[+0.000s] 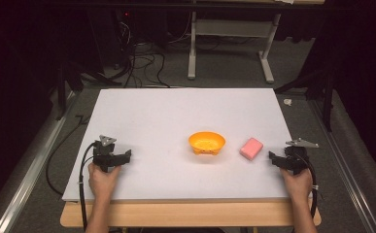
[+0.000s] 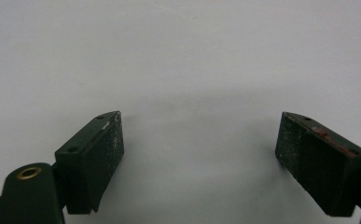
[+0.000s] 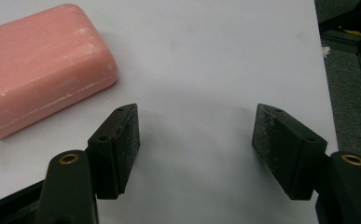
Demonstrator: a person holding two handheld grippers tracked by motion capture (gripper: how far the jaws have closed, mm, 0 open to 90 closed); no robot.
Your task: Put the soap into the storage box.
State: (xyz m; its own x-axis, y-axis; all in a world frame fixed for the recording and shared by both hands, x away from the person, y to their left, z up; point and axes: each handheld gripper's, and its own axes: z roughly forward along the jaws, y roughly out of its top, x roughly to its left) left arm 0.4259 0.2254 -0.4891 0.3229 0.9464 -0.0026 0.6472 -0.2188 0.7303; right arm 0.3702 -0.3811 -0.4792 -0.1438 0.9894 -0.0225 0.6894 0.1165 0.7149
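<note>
Pink soap bar (image 1: 251, 148) flat on white table (image 1: 176, 111), right of centre, just at 3 o'clock of orange bowl (image 1: 207, 142), not touching it. Bowl upright, near table middle. Right gripper (image 1: 274, 158) at 4 o'clock of the soap, near it, jaws apart with bare table between; soap (image 3: 38, 70) at 10 o'clock off the jaws in right gripper view. Left gripper (image 1: 126, 155) at 9 o'clock of bowl, well apart; jaws spread, nothing held.
</note>
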